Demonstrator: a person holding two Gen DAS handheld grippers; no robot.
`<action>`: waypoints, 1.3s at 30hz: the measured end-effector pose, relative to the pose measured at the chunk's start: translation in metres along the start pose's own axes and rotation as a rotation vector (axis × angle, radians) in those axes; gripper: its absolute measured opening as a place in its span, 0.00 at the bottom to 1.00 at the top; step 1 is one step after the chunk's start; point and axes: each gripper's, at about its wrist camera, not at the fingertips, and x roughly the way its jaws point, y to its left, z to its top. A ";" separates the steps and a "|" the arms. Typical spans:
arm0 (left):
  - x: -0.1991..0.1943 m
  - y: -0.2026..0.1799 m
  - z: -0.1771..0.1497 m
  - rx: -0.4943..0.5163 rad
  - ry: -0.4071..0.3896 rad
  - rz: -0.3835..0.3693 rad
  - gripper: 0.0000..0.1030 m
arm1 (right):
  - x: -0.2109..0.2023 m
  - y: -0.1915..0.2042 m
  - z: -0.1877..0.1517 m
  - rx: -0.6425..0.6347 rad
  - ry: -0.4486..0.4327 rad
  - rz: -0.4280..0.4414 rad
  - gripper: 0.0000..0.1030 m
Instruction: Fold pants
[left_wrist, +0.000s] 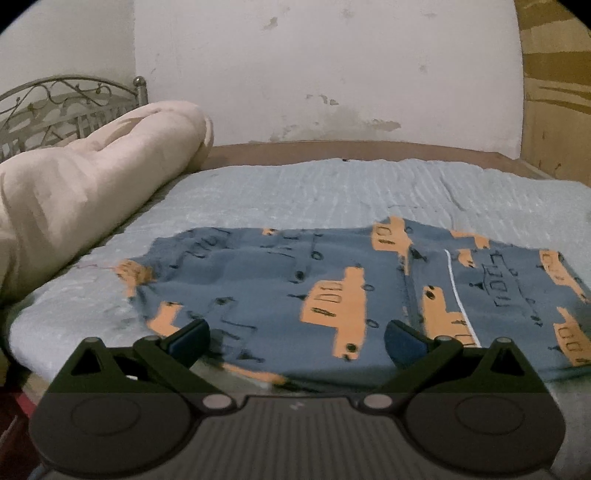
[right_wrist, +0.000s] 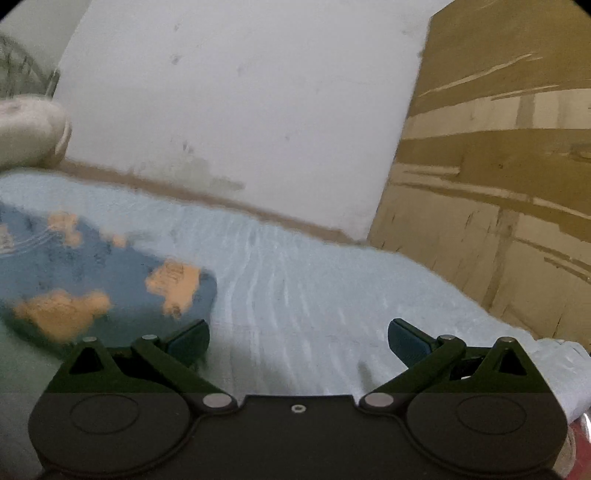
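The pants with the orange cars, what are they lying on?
The pants lie flat on a light blue bedspread. What is under the bedspread stays covered.

Dim, flat indoor light, no clear source, no glare. Soft, faint shadows only. Heavy fisheye bending at the edges, black vignette in the corners of both views. Left wrist view fairly sharp, slight smear on the pants (left_wrist: 332, 288). Right wrist view strongly motion-blurred: pants (right_wrist: 92, 280) smeared to blotches, wall (right_wrist: 240, 110) and cardboard (right_wrist: 498, 184) streaked. Grainy, muted colours throughout.
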 end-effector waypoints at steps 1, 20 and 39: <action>-0.003 0.006 0.003 -0.004 -0.003 0.006 0.99 | -0.003 0.001 0.007 0.009 -0.008 0.023 0.99; 0.036 0.158 0.024 -0.303 0.069 0.078 0.99 | 0.048 0.154 0.076 -0.207 0.055 0.331 0.99; 0.062 0.170 0.008 -0.629 0.039 -0.175 0.96 | 0.044 0.165 0.053 -0.264 -0.011 0.269 0.99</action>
